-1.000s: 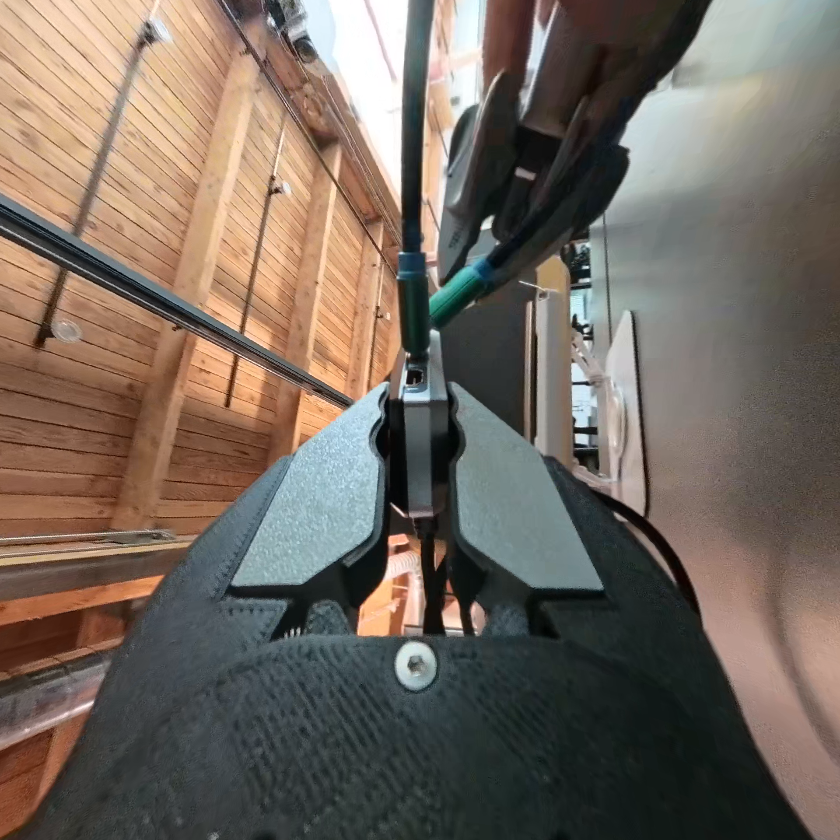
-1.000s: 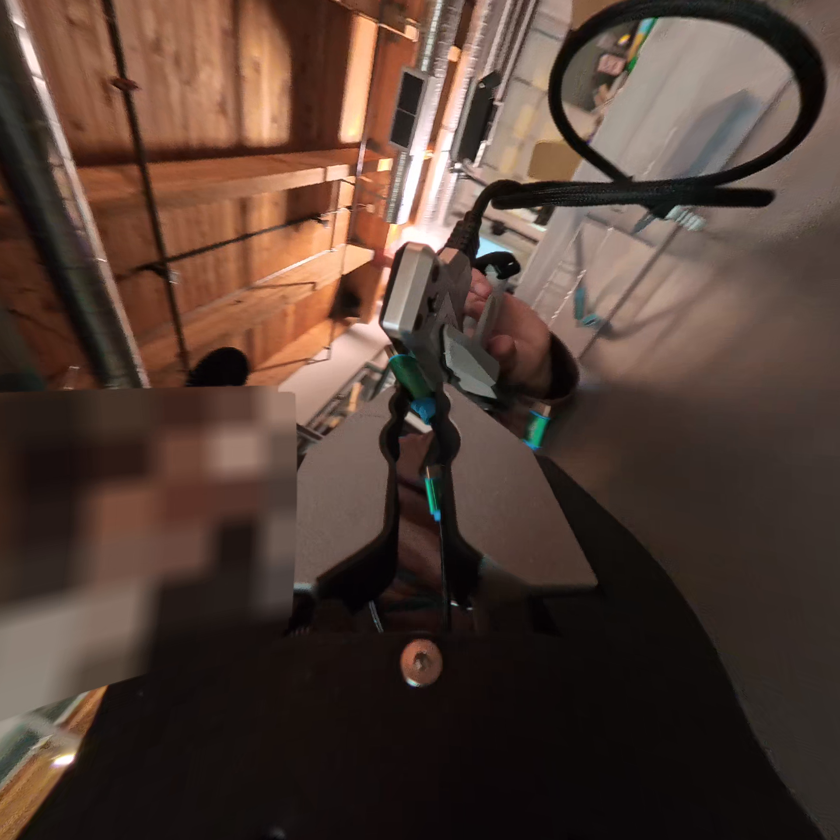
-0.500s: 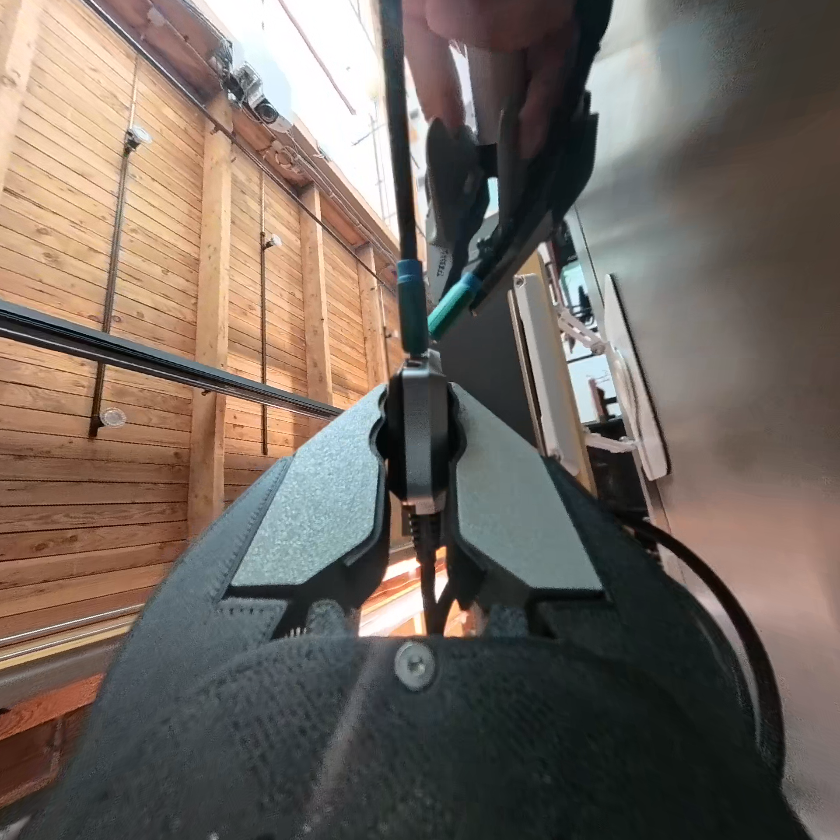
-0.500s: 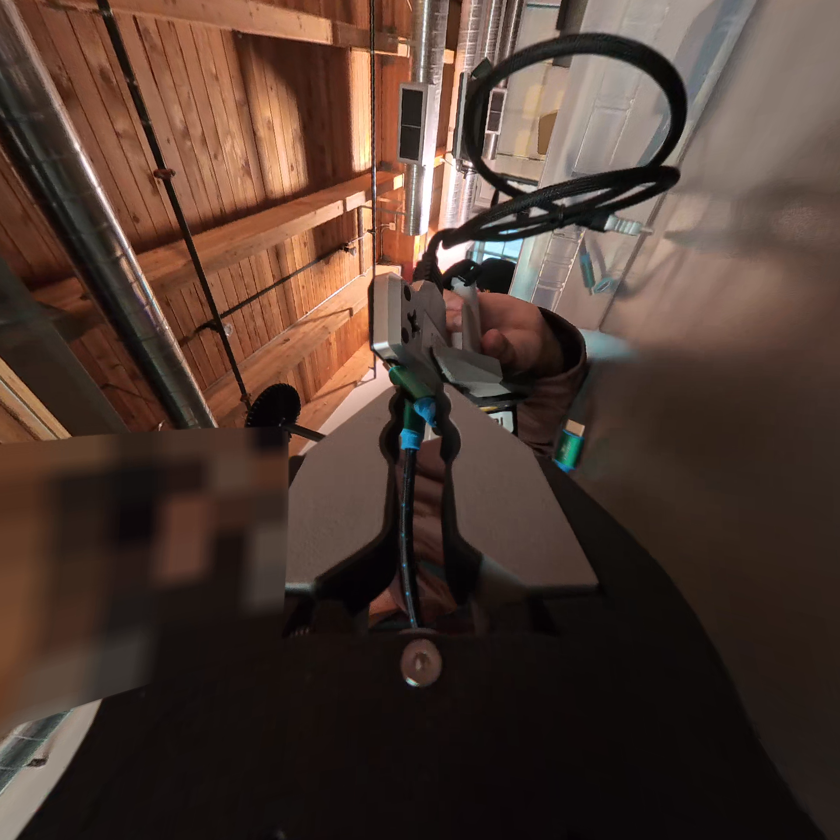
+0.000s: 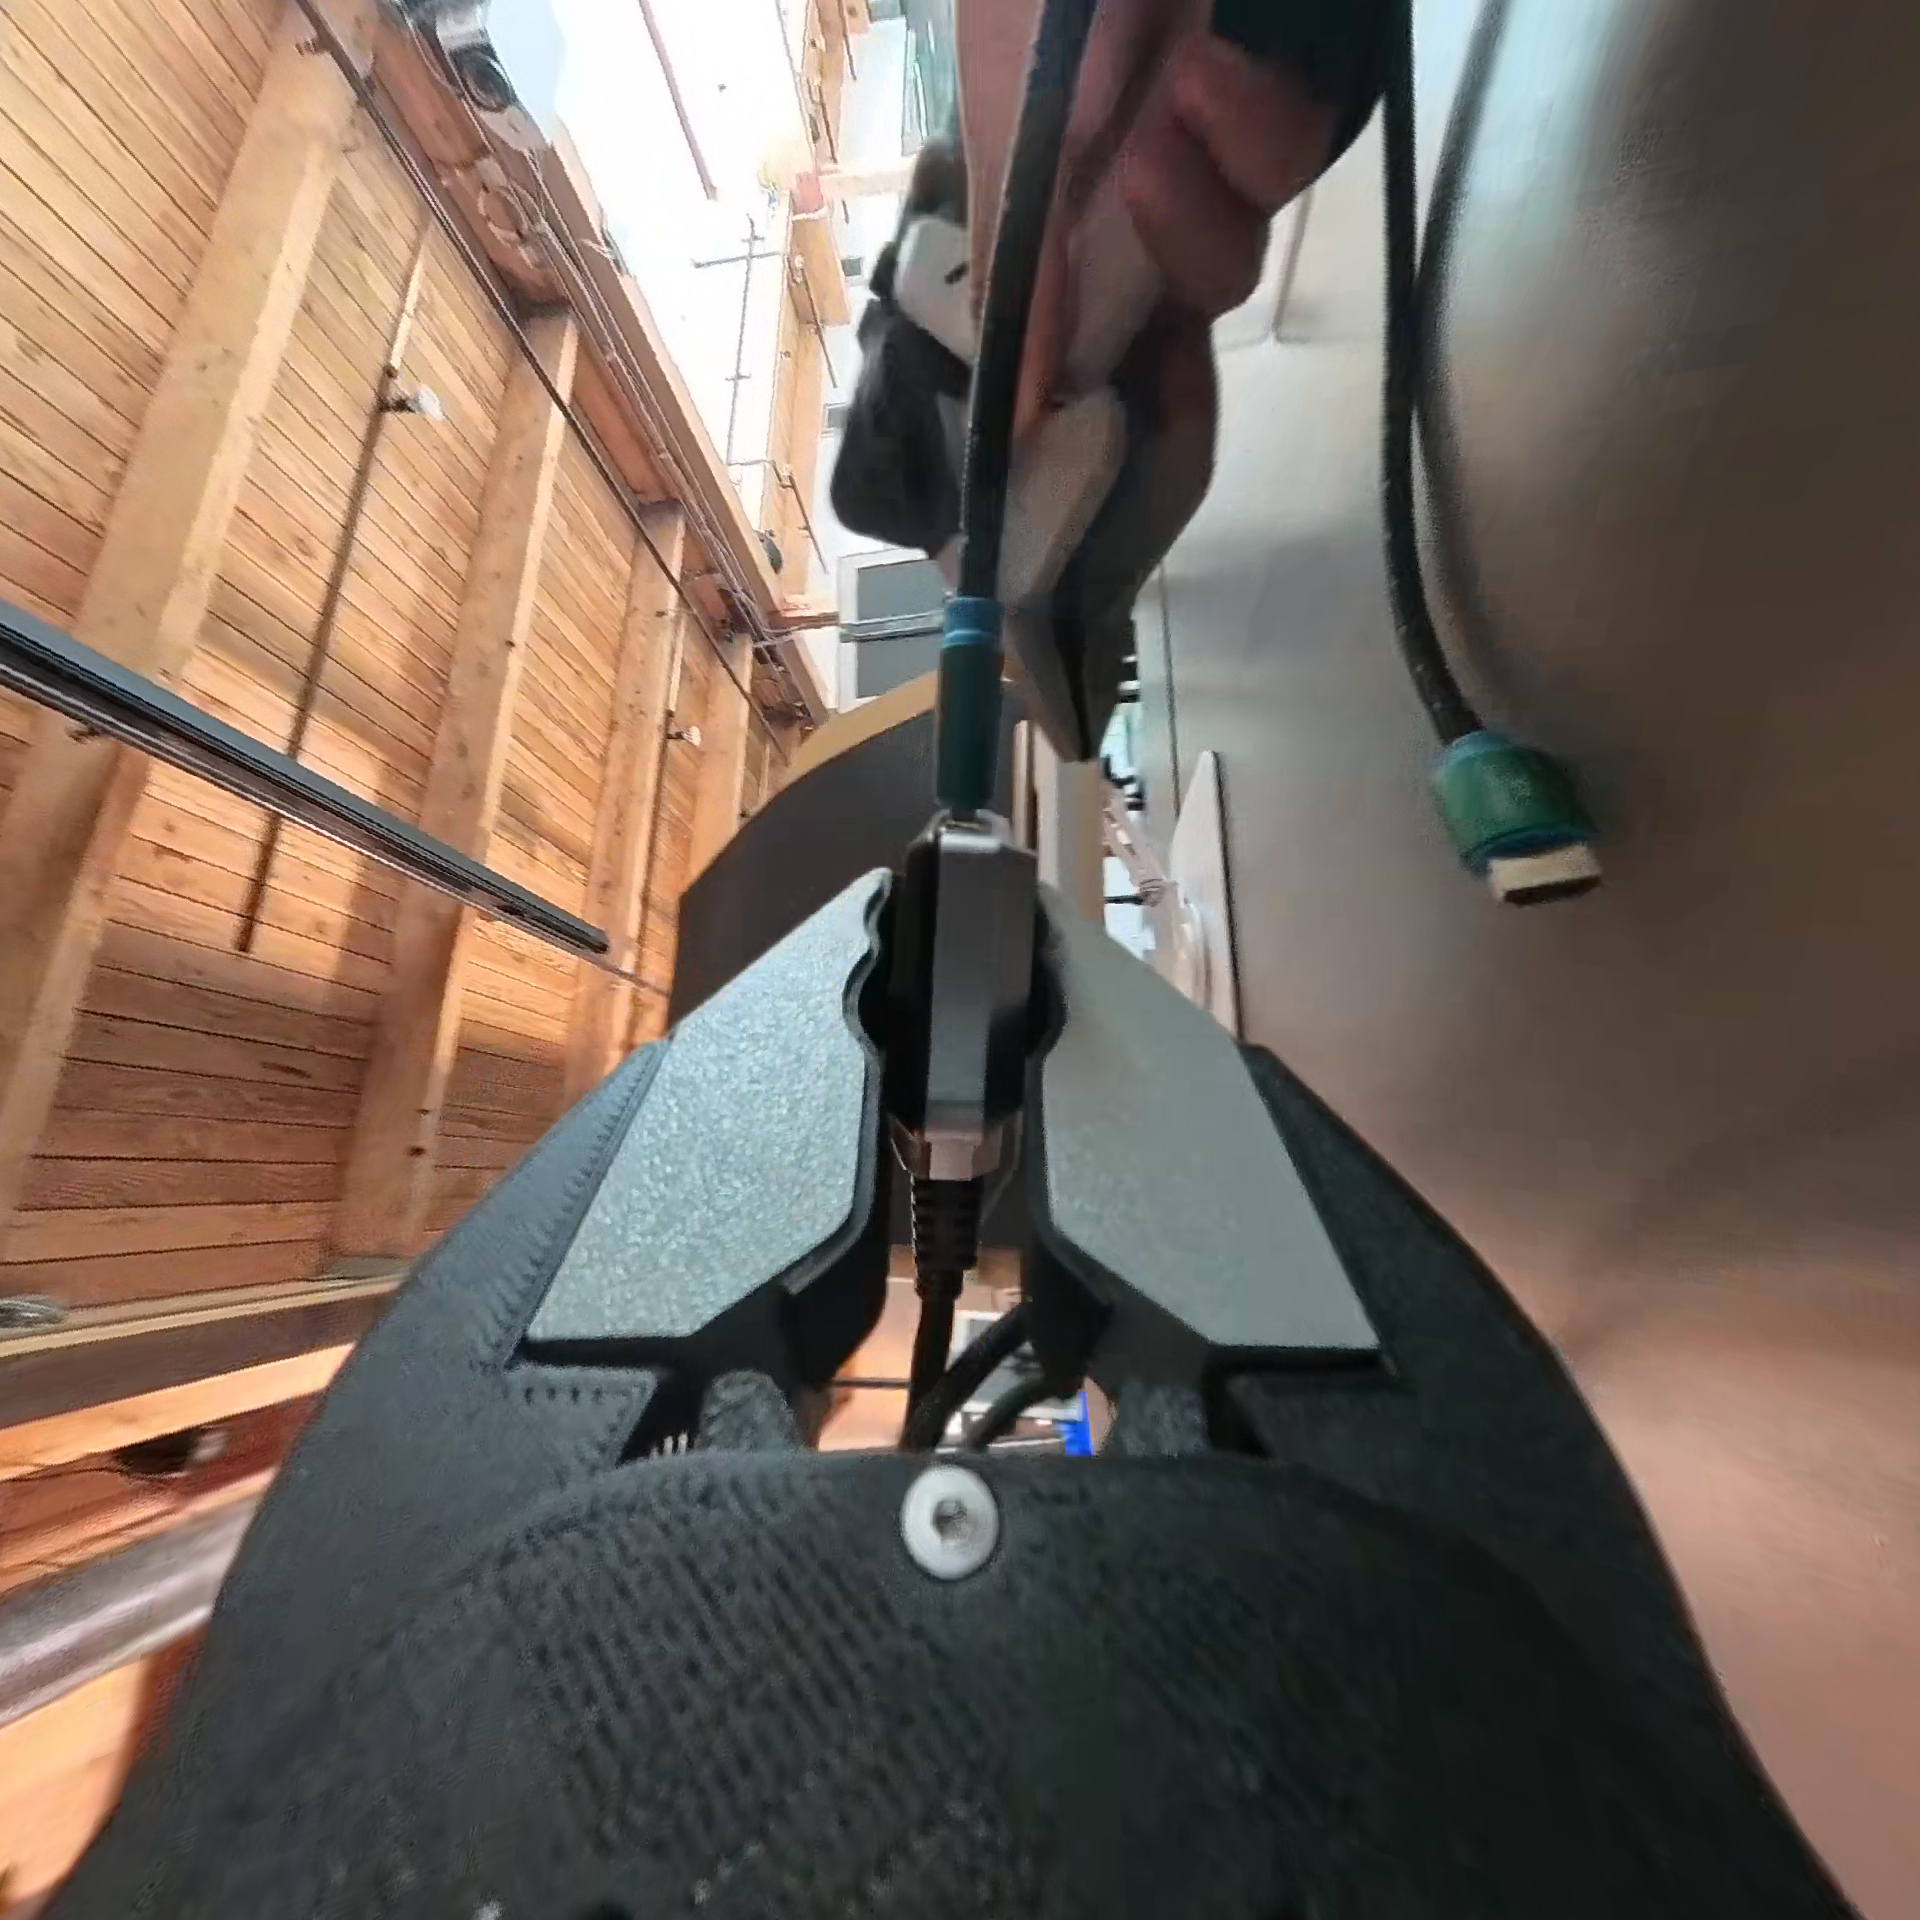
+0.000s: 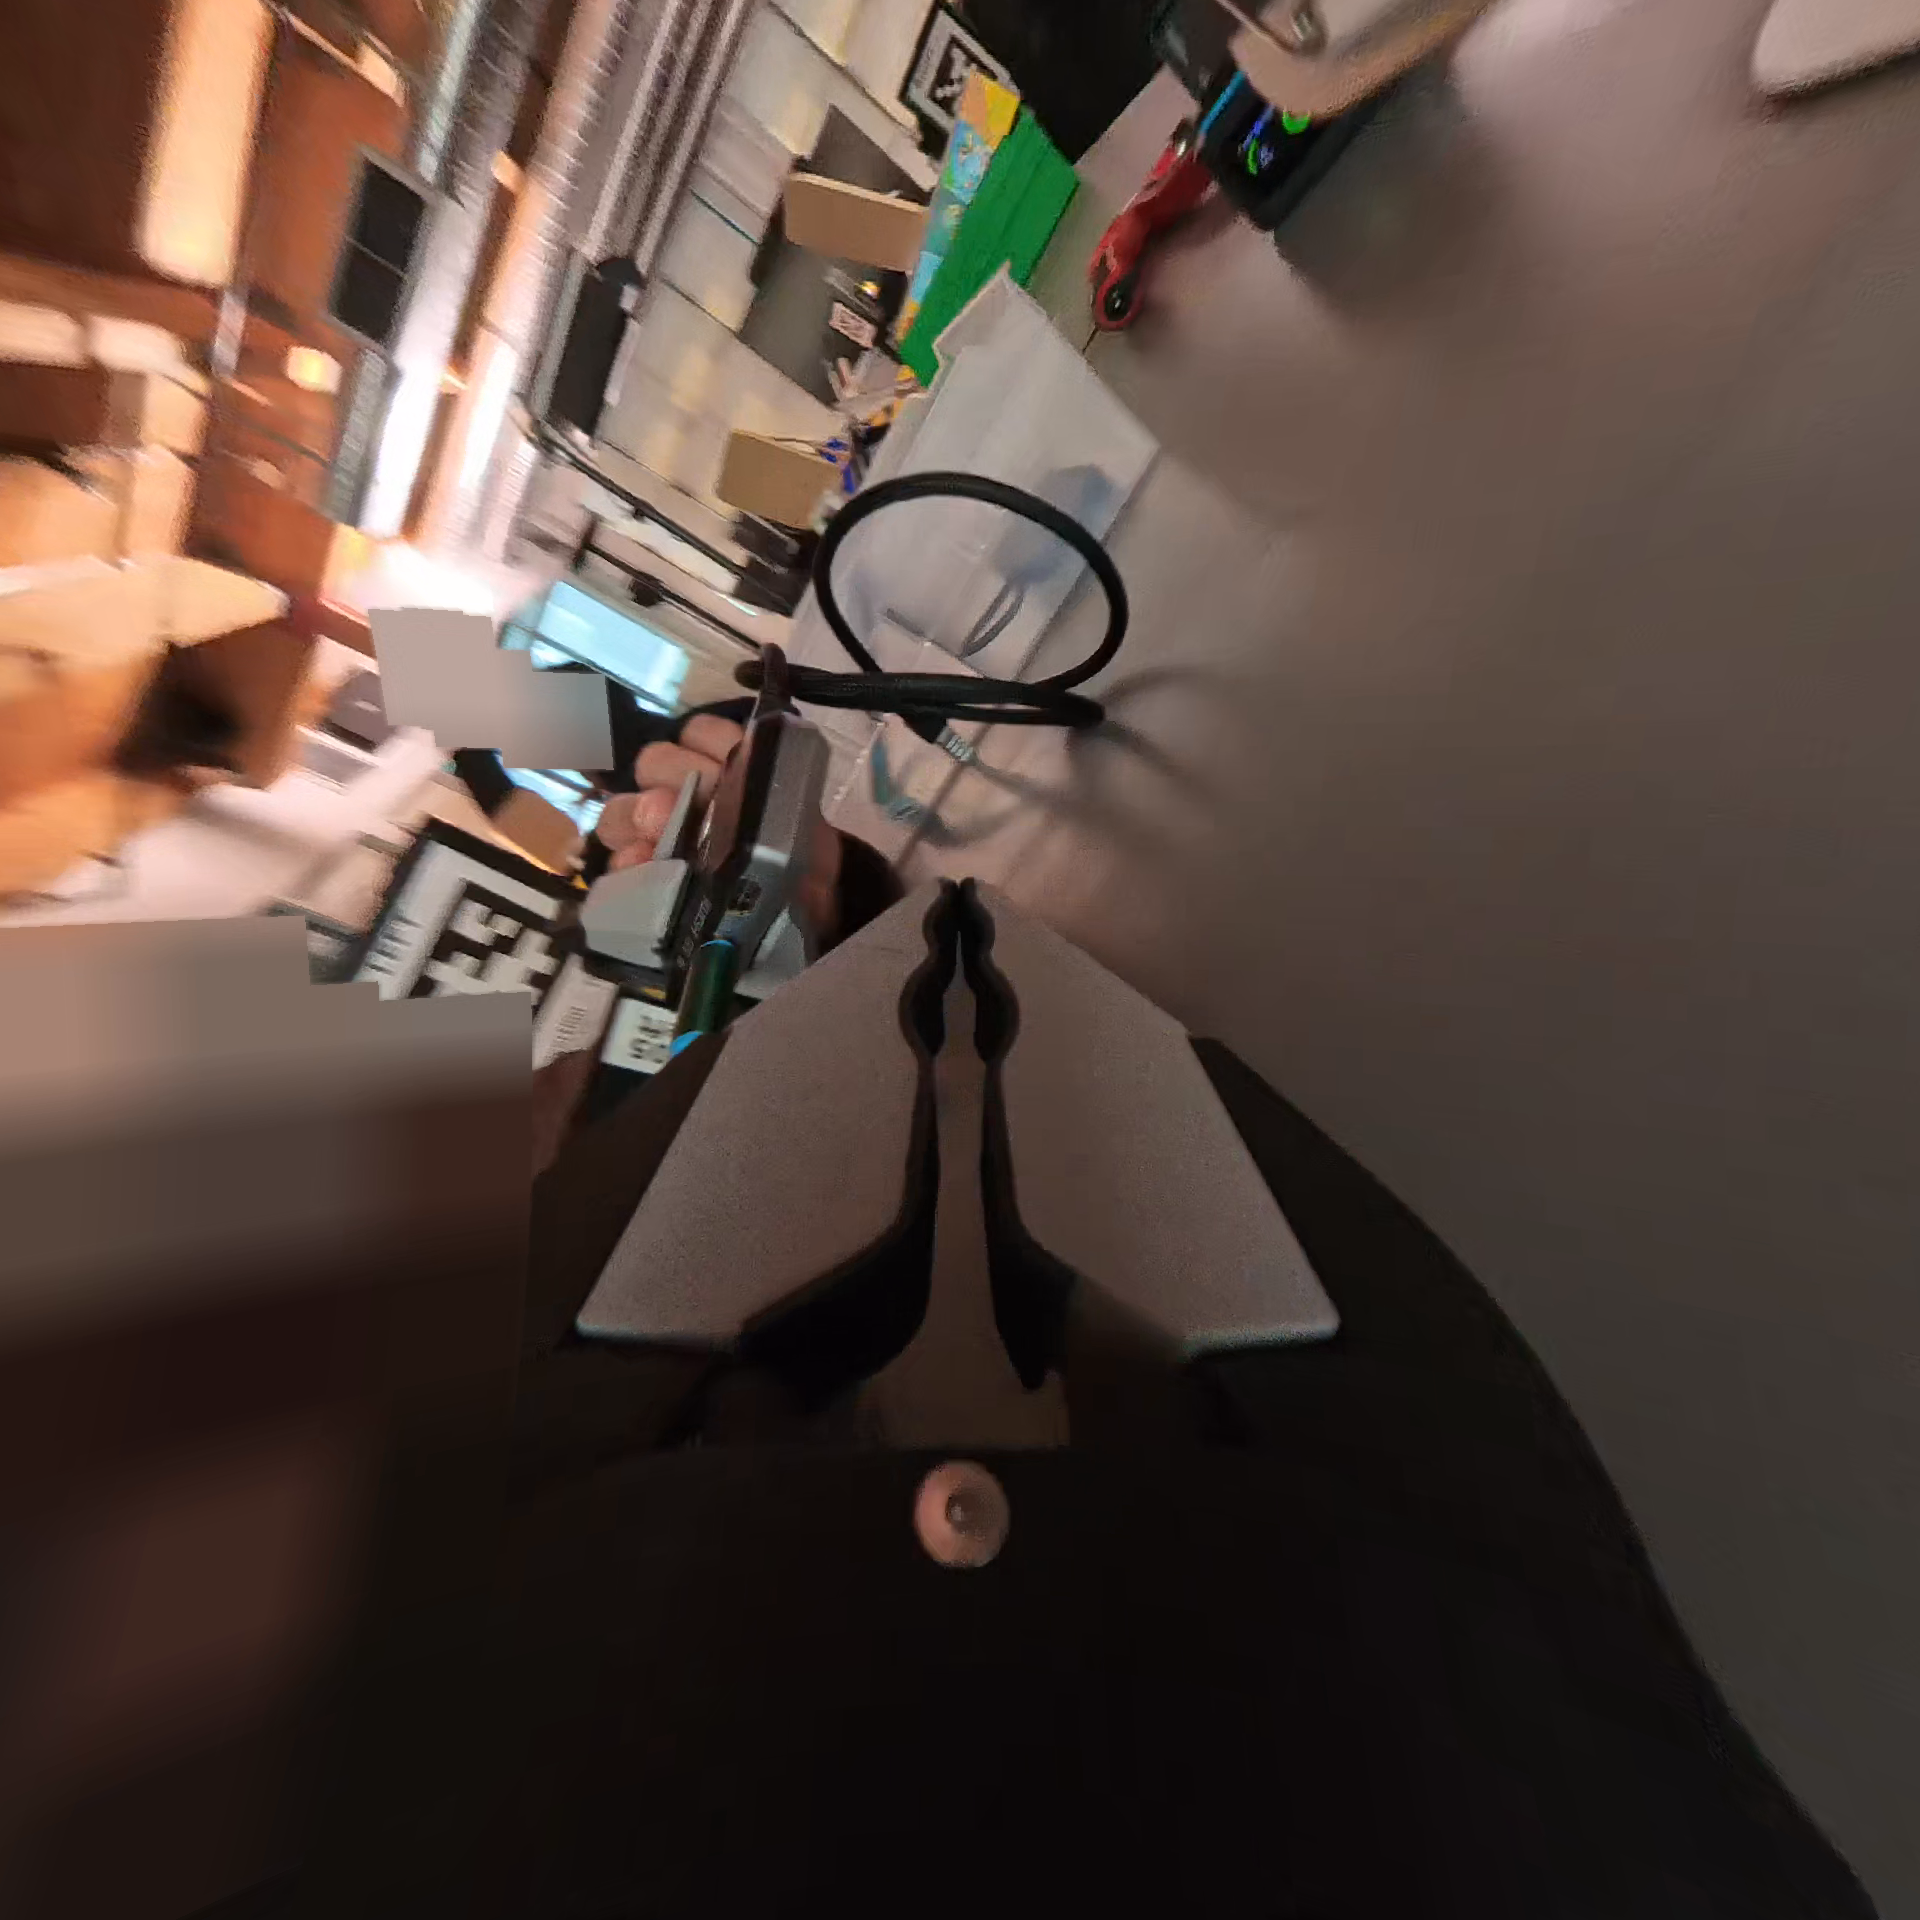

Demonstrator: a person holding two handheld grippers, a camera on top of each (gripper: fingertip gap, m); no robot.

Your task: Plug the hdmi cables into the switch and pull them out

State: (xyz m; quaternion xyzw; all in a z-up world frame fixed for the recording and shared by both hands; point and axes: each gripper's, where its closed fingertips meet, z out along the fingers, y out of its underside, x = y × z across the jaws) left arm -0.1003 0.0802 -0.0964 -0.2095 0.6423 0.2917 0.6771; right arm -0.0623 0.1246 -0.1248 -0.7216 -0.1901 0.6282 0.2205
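Switch (image 5: 971, 977) sits clamped between our left gripper (image 5: 961, 935) fingers, one green-ended cable (image 5: 966, 717) plugged into its far end. Second cable's plug (image 5: 1512, 821) hangs free, off to the right by the grey surface (image 5: 1714, 520). Our right gripper (image 6: 958, 904) is pinched together, holding nothing.

Surface (image 6: 1558, 727): grey, plain.
Beside the looped black cable (image 6: 977, 623): a clear plastic bag (image 6: 1039, 457).
Beyond the bag: a red tool (image 6: 1148, 223).
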